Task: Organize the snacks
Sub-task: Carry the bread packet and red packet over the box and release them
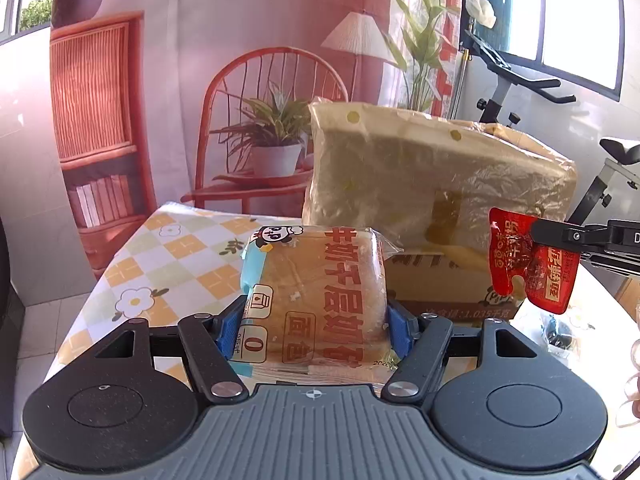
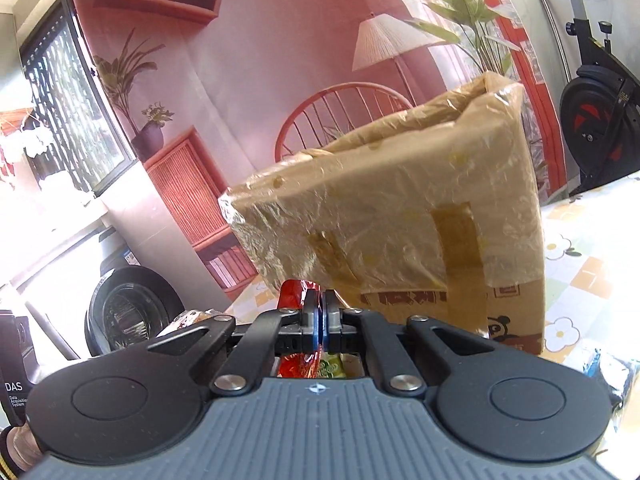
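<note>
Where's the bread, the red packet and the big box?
bread (image 1: 320, 300): left wrist view, front of its wrapper.
red packet (image 1: 520, 264): left wrist view, middle of the pouch.
big box (image 2: 400, 208): right wrist view, plastic-wrapped side.

On the table (image 1: 132, 264), the cardboard box (image 1: 440, 184) stands toward the far edge, with the bread packet (image 1: 320, 300) before it between the left gripper's (image 1: 316, 326) fingers, and the sauce sachet (image 1: 532, 260) to the right, in front of the box's near face.
</note>
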